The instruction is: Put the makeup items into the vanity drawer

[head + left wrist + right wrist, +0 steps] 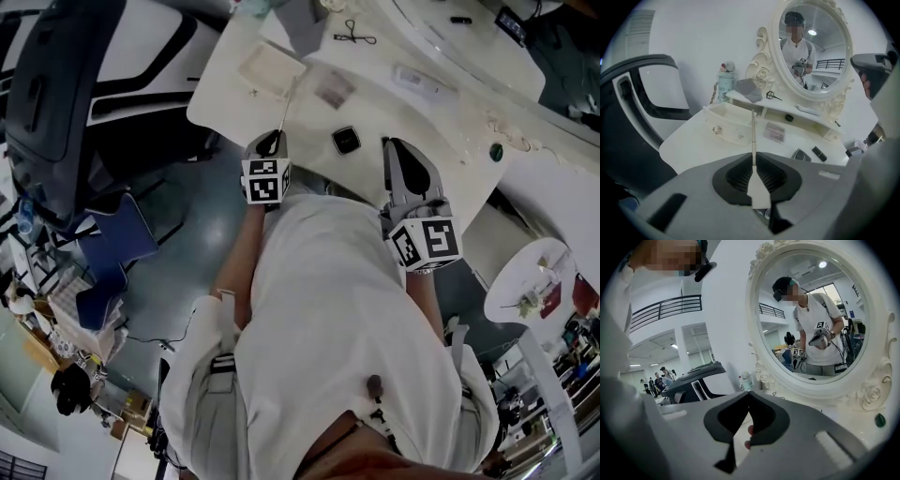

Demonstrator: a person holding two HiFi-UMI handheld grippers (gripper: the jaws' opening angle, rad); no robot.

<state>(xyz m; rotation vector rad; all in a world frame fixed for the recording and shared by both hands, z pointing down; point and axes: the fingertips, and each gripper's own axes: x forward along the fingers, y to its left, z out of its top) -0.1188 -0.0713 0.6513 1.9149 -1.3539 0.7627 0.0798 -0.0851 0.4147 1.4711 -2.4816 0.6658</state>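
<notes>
1 thin stick (753,133) is clamped in the left tool (753,159), pointed lengthwise at the drawer (723,123) ahead; the right tool (749,401) is closed, empty.

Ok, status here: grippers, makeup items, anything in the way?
Left gripper shut on thin white stick. Right gripper shut, empty. Drawer open; palette, black compact on tabletop. Nothing blocking drawer.

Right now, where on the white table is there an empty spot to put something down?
The table corner in front of the open drawer, toward the dark chair, is bare. It gets crowded on the other side, by the pink palette, the black compact and the black tube.
</notes>
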